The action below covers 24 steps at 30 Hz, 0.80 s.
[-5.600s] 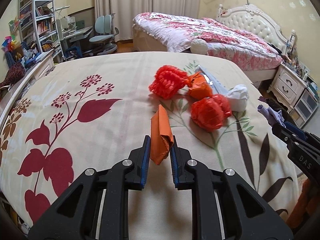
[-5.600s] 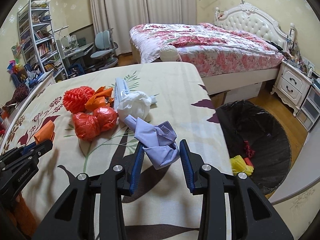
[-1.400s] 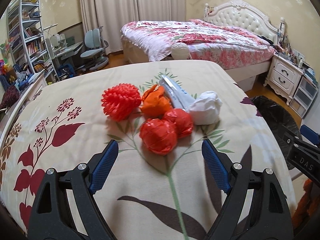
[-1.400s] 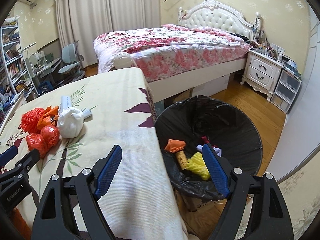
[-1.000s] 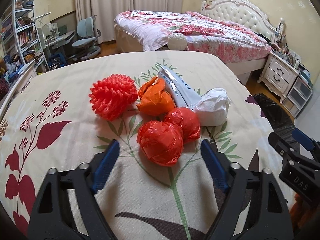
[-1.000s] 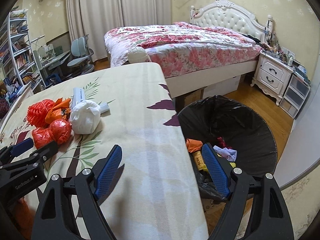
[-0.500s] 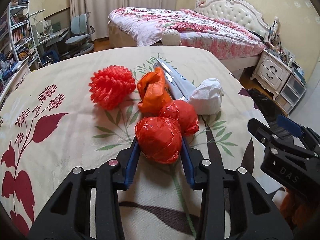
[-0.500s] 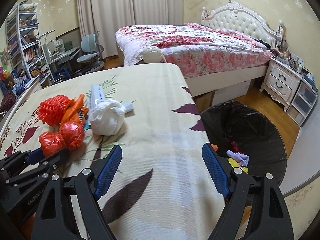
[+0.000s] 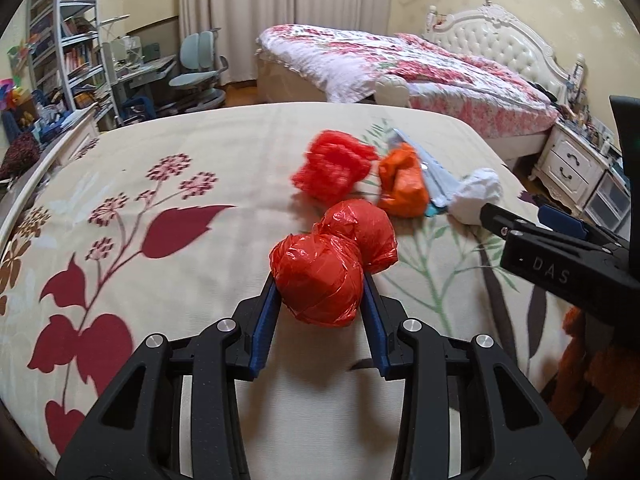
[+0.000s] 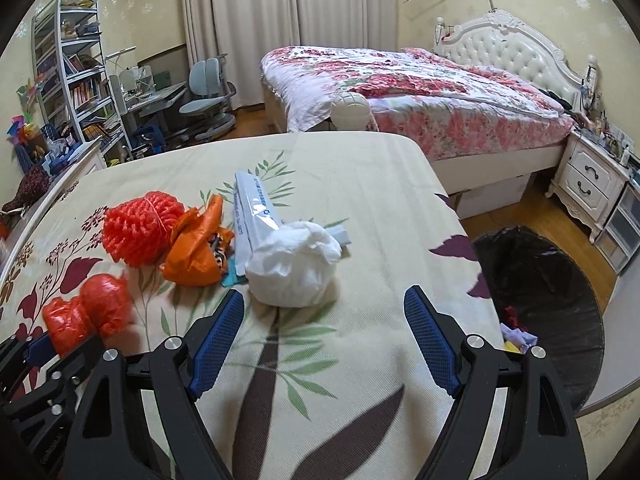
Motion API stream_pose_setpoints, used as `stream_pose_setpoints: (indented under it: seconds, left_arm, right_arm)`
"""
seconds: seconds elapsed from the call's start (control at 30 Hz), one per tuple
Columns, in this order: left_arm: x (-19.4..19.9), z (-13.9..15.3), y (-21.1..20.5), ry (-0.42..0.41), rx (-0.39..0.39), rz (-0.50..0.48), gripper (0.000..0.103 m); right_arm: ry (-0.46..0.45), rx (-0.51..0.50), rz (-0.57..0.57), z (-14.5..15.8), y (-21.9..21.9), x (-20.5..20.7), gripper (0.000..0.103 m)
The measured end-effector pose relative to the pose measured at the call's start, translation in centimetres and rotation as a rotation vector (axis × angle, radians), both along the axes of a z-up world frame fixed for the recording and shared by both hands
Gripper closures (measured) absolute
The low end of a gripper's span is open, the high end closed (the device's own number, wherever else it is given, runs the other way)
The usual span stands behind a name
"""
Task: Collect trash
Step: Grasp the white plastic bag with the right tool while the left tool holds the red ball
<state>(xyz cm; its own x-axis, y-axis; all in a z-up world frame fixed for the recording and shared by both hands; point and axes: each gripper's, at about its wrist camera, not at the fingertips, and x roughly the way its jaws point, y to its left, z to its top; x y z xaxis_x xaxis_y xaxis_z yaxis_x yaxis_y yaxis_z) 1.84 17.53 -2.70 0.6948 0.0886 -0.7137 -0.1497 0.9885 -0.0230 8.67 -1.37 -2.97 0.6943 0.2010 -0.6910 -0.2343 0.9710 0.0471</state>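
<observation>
My left gripper (image 9: 319, 284) is shut on a red plastic bag ball (image 9: 317, 278), a two-lobed bundle (image 10: 90, 312) held just above the floral bedspread (image 9: 168, 184). Farther back lie a red mesh ball (image 9: 334, 168), an orange bag (image 9: 402, 186), a long white-blue wrapper (image 10: 252, 204) and a white crumpled wad (image 10: 294, 268). My right gripper (image 10: 324, 326) stands open close in front of the white wad, with nothing between its blue pads (image 10: 218, 334). It also juts in at the right of the left wrist view (image 9: 560, 240).
A black-lined trash bin (image 10: 540, 304) with scraps inside stands on the wooden floor off the bed's right edge. Beyond it are a second bed (image 10: 420, 88) with pink floral covers and a white nightstand (image 10: 592, 184). Shelves (image 10: 76, 76), desk and chairs fill the left.
My left gripper closed on the red bag ball and carried it leftward, away from the pile. My right gripper swung from over the bin to the bed, toward the white wad.
</observation>
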Motion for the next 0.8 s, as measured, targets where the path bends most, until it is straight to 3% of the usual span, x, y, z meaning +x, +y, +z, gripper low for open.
stream_pose_setpoints:
  seconds: [0.3, 0.33, 0.4, 0.43, 0.8]
  left_arm:
    - [-0.1, 0.6, 3.9, -0.016, -0.003, 0.104, 0.065]
    - [-0.1, 0.6, 4.1, -0.017, -0.004, 0.109, 0.065]
    - [-0.1, 0.6, 4.3, -0.018, -0.005, 0.114, 0.065]
    - [-0.2, 0.6, 4.3, -0.018, -0.006, 0.115, 0.065]
    - [-0.8, 1.0, 1.6, -0.033, -0.020, 0.061, 0.065]
  right_arm:
    - [0.037, -0.001, 0.019, -0.4, 1.3, 1.6, 0.024]
    - [0.039, 0.000, 0.021, -0.5, 1.4, 1.5, 0.027]
    - [0.058, 0.005, 0.032, -0.7, 1.4, 1.6, 0.055]
    - [0.069, 0.013, 0.040, -0.8, 1.4, 1.6, 0.057]
    - [0.036, 0.014, 0.020, 0.4, -1.6, -1.4, 0.059]
